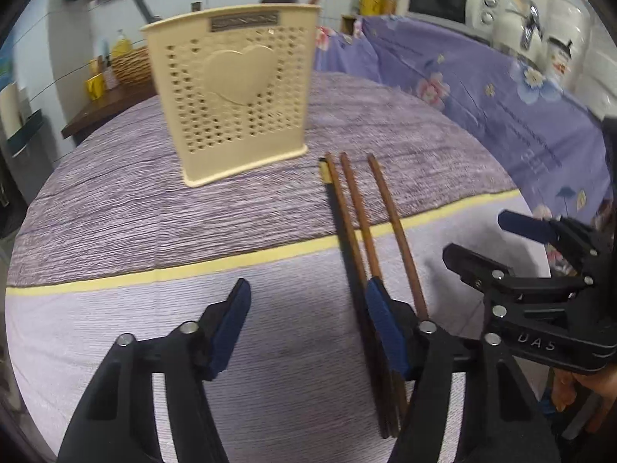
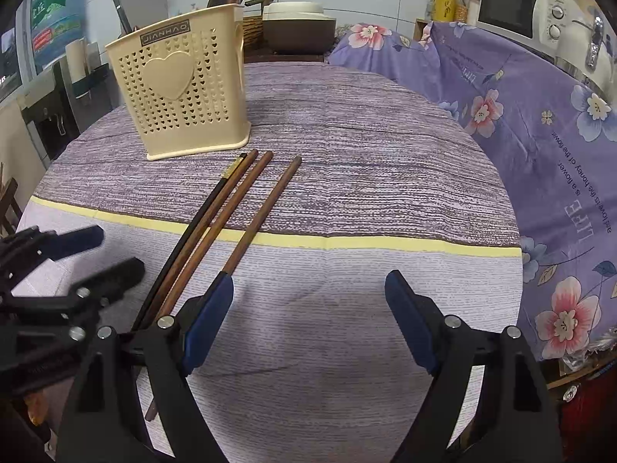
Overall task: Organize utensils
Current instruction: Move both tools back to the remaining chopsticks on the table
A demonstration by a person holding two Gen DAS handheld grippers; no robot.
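Chopsticks [image 2: 216,227] lie flat on the striped purple tablecloth [image 2: 366,162], four in a loose fan: one black, three brown, far tips pointing toward the cream perforated utensil holder [image 2: 181,88], just short of its base. Holder stands upright, with utensil handles sticking out the top. Left gripper [image 1: 308,328] jaws apart, empty, right finger over the chopsticks' near ends. Right gripper [image 2: 308,316] jaws apart, empty, just beside the sticks.
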